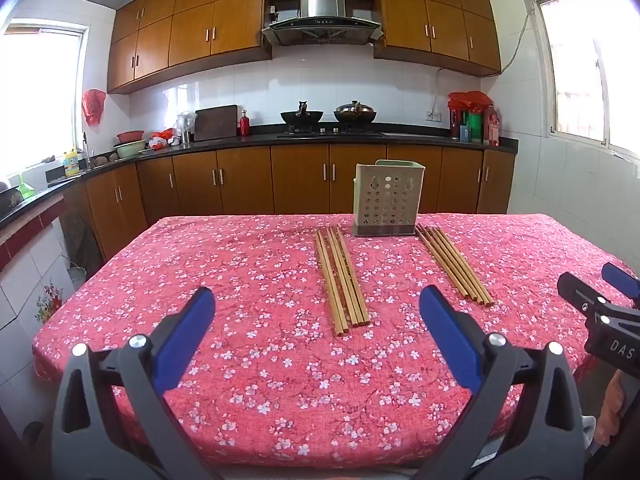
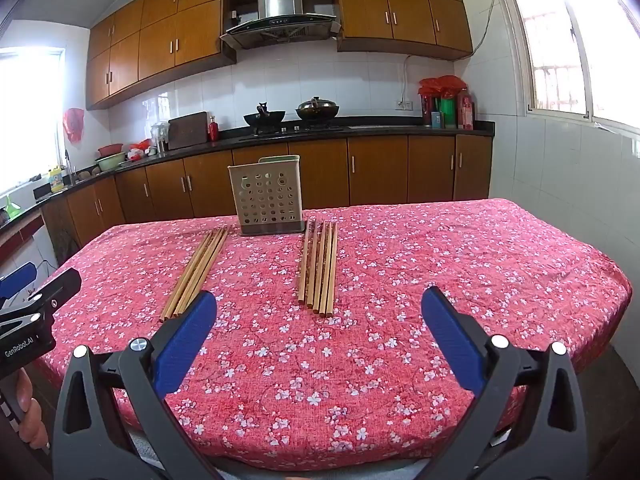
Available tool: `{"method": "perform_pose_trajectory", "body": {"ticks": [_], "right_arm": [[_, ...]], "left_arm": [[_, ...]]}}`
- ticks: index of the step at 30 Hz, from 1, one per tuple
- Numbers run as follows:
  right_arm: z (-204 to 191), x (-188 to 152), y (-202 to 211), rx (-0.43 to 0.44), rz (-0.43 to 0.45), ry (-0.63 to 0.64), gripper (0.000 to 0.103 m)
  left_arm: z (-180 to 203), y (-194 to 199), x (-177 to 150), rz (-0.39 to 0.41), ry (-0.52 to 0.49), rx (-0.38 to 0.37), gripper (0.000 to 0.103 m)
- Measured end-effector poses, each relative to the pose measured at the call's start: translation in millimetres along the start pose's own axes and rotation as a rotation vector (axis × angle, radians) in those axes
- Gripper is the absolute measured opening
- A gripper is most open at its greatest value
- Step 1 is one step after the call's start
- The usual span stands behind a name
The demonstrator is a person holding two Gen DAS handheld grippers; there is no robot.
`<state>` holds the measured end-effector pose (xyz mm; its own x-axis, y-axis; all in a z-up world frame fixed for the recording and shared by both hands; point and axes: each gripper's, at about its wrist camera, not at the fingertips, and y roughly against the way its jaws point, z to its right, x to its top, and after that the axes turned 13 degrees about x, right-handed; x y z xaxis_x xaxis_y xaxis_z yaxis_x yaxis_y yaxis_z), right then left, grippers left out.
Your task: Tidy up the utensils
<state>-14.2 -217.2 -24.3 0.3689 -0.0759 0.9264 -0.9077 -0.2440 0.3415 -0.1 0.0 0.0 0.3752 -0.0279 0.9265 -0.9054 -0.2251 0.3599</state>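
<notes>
Holding both claws spread and empty above the near edge of the surface point(image 1: 248, 380), left claw point(image 1: 316, 320), right claw point(image 2: 319, 320), I see two bundles of chopsticks point(image 1: 342, 278) point(image 2: 318, 266) flanking the holder point(image 1: 386, 200) at the far side

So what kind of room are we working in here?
Almost certainly a home kitchen: a range hood hangs over a stove with two woks, and wooden cabinets line the walls. The work surface is a table with a red floral cloth holding chopsticks and a perforated utensil holder.
</notes>
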Motion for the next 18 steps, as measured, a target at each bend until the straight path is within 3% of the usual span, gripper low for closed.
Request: {"method": "perform_pose_trajectory", "body": {"ticks": [18], "right_arm": [[-0.3,-0.4,0.3,0.000,0.000,0.000,0.101]], "left_arm": [[0.7,-0.8,0.2,0.001,-0.003,0.003,0.099]]}}
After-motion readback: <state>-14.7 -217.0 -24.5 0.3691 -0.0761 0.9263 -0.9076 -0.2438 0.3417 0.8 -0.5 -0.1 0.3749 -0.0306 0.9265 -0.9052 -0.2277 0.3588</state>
